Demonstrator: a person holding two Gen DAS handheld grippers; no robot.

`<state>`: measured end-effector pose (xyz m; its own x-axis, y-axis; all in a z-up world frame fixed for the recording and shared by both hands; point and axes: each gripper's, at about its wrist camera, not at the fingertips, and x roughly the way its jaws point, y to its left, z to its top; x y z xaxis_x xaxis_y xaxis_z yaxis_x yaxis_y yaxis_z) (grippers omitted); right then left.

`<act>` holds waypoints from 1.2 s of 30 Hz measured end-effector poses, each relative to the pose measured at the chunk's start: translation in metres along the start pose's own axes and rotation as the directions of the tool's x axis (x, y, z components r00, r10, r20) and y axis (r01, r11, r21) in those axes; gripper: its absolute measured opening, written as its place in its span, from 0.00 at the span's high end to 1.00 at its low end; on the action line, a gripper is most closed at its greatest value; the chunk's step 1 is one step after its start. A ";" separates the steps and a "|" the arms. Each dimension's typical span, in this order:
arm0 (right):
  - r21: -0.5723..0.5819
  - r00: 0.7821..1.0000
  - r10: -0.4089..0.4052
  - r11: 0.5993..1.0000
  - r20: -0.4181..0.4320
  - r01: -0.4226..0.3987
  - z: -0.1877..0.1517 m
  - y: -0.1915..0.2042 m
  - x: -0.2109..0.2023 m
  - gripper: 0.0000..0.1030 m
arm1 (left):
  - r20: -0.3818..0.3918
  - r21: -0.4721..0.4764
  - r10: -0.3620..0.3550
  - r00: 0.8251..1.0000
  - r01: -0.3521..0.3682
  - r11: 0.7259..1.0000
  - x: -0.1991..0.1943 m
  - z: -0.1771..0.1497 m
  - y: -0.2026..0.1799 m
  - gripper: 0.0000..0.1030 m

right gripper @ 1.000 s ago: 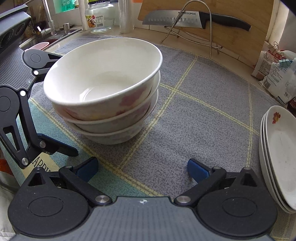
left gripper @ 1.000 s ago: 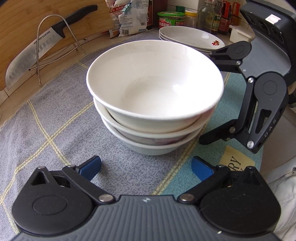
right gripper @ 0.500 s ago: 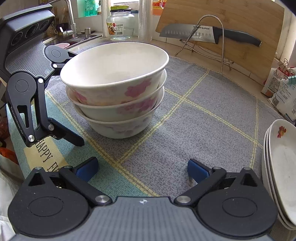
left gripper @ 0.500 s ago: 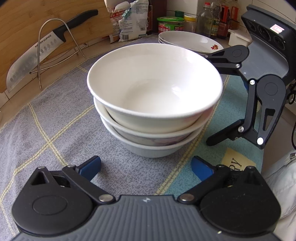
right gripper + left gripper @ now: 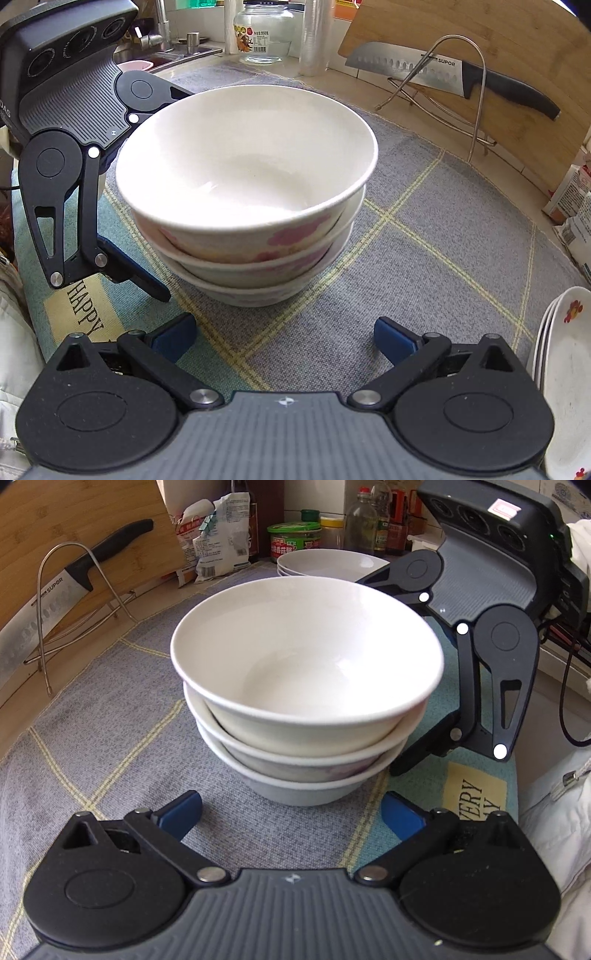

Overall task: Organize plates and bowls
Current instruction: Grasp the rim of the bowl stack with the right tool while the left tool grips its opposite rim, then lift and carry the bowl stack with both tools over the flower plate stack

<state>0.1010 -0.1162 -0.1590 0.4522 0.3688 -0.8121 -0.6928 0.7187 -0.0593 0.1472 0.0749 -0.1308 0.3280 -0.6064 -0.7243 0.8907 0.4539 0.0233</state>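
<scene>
Facing bowl stack [image 5: 306, 709], L gripper [image 5: 290, 814] & R gripper [image 5: 284, 332] both wide open, empty; approach level w/ rims, avoid tipping.

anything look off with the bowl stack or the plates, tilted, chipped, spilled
The top bowl of the bowl stack sits slightly askew, its rim tipped rather than level with the bowls beneath. No chips or spills show. The plate stack looks neatly nested. Both the left gripper and right gripper have open jaws, touching nothing.
</scene>
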 end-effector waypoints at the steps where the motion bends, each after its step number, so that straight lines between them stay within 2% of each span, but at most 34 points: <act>1: -0.009 1.000 -0.006 1.000 -0.002 0.006 0.003 0.001 0.001 0.00 | 0.003 0.012 -0.011 1.000 0.011 1.000 0.000 0.000 0.002 0.01; 8: -0.094 1.000 0.025 0.995 0.009 -0.024 0.018 -0.003 0.002 0.00 | 0.033 0.085 -0.074 0.997 0.070 0.994 -0.006 0.008 0.011 0.03; 12: -0.129 0.998 0.065 0.990 0.008 -0.064 0.023 -0.004 0.000 0.01 | 0.032 0.072 -0.094 0.995 0.092 0.993 -0.004 0.010 0.016 0.08; 21: -0.173 0.991 0.136 0.976 0.005 -0.133 0.032 0.000 0.004 0.09 | 0.020 0.085 -0.136 0.990 0.134 0.987 -0.007 0.011 0.020 0.11; 25: -0.190 0.990 0.143 0.972 -0.001 -0.141 0.034 0.001 0.002 0.10 | 0.002 0.116 -0.139 0.990 0.138 0.984 -0.003 0.017 0.023 0.15; 36: -0.206 0.990 0.143 0.968 -0.012 -0.142 0.032 -0.001 -0.002 0.14 | -0.030 0.170 -0.164 0.986 0.167 0.971 0.001 0.026 0.027 0.15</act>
<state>0.1189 -0.0991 -0.1394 0.3416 0.4602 -0.8194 -0.8508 0.5218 -0.0616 0.1794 0.0693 -0.1134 0.1678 -0.6528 -0.7387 0.9734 0.2284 0.0192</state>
